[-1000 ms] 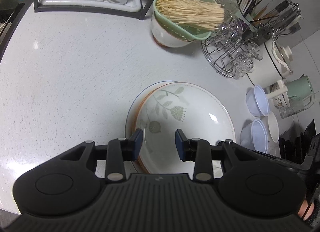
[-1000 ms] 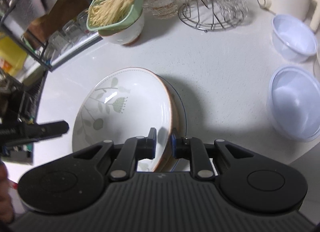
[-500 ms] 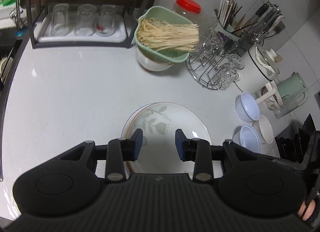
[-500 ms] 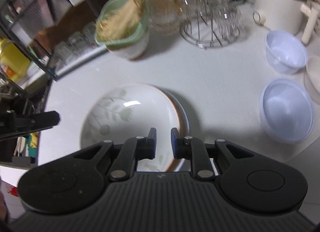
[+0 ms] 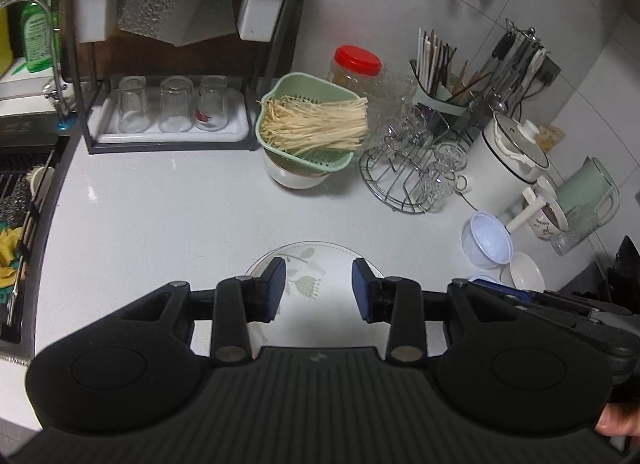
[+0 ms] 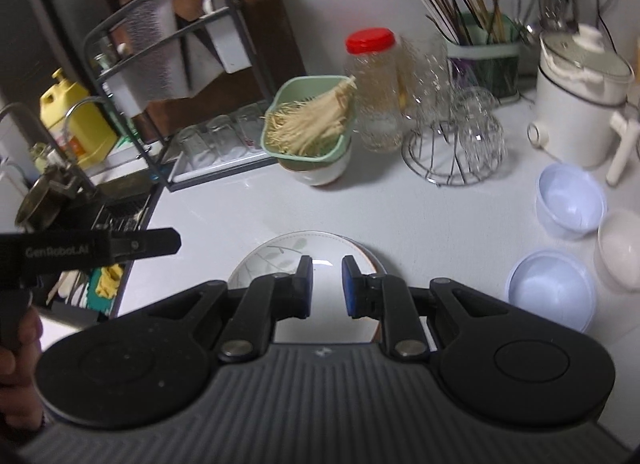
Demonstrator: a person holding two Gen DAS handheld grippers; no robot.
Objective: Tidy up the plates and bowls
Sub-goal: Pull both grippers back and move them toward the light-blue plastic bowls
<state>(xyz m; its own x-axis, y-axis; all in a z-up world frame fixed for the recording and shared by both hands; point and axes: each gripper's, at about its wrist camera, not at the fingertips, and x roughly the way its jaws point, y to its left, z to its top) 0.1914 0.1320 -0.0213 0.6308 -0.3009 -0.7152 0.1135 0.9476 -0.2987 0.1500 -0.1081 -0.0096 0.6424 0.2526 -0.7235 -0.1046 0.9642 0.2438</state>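
A white plate with a leaf pattern [image 5: 316, 284] lies on top of a stack of plates on the white counter; it also shows in the right wrist view [image 6: 324, 260]. My left gripper [image 5: 318, 290] is open and empty, raised above the stack. My right gripper [image 6: 326, 286] is open with a narrow gap and empty, also above the stack. Two pale blue plastic bowls [image 6: 570, 200] [image 6: 550, 292] and a white bowl [image 6: 620, 250] sit on the counter to the right. The left gripper's body shows at the left of the right wrist view [image 6: 92, 250].
A green colander of noodles on a white bowl [image 5: 310, 132] stands behind the stack. A wire rack of glass cups [image 5: 416, 172], a red-lidded jar [image 5: 356, 68], a utensil holder [image 5: 444, 100], a white pot [image 5: 508, 160] and a green kettle [image 5: 588, 188] line the back right. A black rack with glasses [image 5: 172, 108] and the sink [image 5: 24, 200] are at the left.
Both grippers have risen and pulled back from the plate stack. The right gripper, which was closed on the leaf plate's rim, has let go and opened slightly.
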